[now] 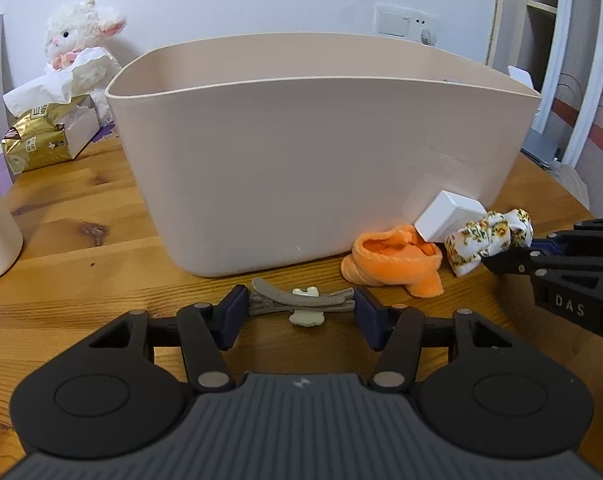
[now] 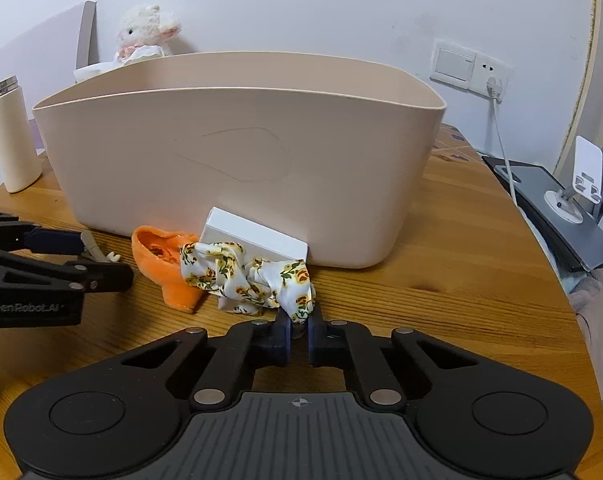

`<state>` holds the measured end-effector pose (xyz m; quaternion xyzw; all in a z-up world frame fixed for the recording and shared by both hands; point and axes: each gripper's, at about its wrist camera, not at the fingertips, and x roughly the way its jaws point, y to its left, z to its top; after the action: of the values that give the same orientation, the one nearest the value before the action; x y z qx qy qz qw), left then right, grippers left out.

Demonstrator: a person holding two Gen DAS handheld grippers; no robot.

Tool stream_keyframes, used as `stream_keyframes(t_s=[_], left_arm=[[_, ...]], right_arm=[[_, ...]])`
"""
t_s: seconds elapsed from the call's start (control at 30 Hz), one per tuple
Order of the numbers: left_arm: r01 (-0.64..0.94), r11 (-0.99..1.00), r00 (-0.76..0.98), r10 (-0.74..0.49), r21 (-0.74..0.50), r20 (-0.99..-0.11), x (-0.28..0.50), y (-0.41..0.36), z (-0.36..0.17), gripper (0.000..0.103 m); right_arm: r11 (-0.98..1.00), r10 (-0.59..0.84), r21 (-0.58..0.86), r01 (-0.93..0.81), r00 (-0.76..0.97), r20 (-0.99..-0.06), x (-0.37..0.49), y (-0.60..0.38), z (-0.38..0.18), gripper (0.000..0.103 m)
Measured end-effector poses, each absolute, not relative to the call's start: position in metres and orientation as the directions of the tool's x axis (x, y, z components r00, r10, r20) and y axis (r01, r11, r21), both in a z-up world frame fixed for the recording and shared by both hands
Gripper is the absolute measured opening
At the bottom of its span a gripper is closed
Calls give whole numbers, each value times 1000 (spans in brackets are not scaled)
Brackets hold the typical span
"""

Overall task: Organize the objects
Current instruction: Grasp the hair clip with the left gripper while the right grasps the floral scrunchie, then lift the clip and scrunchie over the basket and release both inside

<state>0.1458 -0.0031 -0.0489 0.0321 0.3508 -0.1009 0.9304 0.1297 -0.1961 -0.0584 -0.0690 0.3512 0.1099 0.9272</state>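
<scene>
A grey hair clip [image 1: 325, 301] with a cream ornament lies on the wooden table [image 1: 101, 280] just in front of the big beige bin [image 1: 321, 160]. My left gripper [image 1: 299, 309] is shut on it, one pad at each end. To the right lie an orange plush slipper [image 1: 389, 260], a small white box [image 1: 449, 216] leaning on the bin, and a floral scrunchie [image 1: 485, 236]. My right gripper [image 2: 297, 320] is shut on the scrunchie [image 2: 241, 276] at its near end; in the left wrist view the right gripper [image 1: 513, 254] reaches in from the right.
A plush lamb [image 1: 81, 48] and a gold tissue pack [image 1: 37, 140] sit at the back left, with a cream bottle [image 2: 13, 140] beside the bin [image 2: 241, 152]. A laptop with a phone stand [image 2: 561, 200] lies off the table's right edge. A sleeve [image 2: 601, 320] shows at far right.
</scene>
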Motion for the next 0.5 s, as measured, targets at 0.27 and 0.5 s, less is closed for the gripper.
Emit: stream_keyframes(t_s=[0.27,0.5], left_arm=[[186,982,728,-157,-27,-667,133,6,-46,59],[188,982,763,-144,3,-629,110,16,-30,59]], right_arm=[[969,145,-65,-238,763,-629,111,-198,-49,6],[970,140,-85,-228,809,-570,90,-209,-26,6]])
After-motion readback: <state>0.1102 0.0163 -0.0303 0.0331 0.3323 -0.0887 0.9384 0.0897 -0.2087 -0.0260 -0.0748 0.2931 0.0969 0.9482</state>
